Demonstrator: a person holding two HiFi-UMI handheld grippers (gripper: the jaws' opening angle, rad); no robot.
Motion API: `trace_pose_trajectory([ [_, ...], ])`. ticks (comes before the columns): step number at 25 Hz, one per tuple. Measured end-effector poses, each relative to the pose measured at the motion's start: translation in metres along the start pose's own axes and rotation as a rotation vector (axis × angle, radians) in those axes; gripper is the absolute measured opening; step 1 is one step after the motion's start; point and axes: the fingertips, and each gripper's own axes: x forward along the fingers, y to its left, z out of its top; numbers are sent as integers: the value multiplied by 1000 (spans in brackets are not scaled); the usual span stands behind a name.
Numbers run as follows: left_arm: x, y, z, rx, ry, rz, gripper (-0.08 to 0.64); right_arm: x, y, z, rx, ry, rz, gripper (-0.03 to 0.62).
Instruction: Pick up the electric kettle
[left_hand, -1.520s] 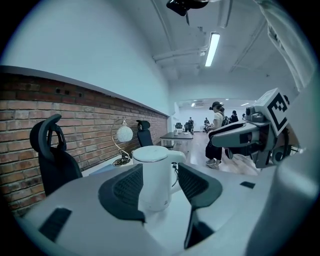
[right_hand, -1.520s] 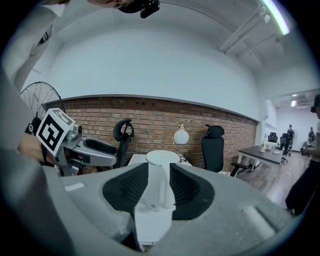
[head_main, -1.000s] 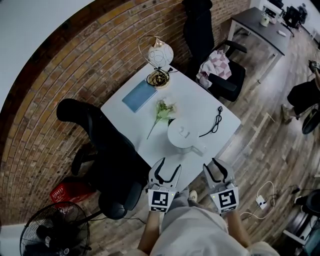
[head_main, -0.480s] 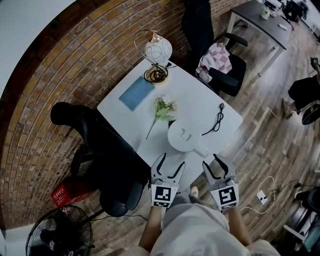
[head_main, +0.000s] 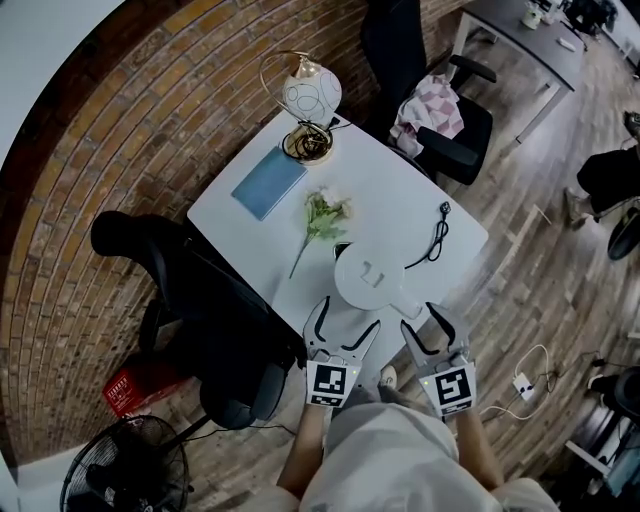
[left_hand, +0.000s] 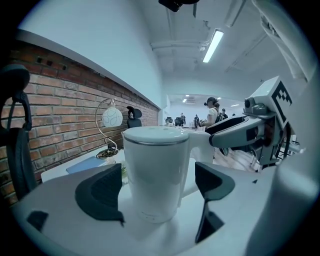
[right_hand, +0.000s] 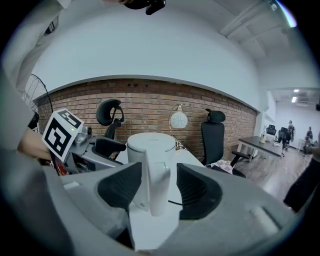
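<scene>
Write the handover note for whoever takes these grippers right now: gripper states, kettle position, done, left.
Left gripper open, jaws just opening; kettle body framed between them, untouched.
Right gripper open, jaws just opening; handle lined up between them, pads not pressing.
Kettle upright, lid on, at the table edge nearest the grippers.
Done: approach and alignment.
Left: probably close on the handle, steady the body, lift.

Wht kettle (head_main: 372, 277), blu book (head_main: 268, 184)
</scene>
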Motion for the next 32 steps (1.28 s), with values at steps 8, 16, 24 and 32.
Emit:
trace_pose_trajectory([
  [8,21,5,3,-10,-45,-8,507,12,2,-8,22,47,17,235],
  [16,40,3,2,-22,-47,-43,540,22,0,-9,-24,50,39,241],
  [24,50,5,-3,-13,-27,-74,540,29,1,-12,-31,56,46,239],
  [32,52,6,-5,-3,-56,-98,538,33,2,-10,-31,30,58,175],
])
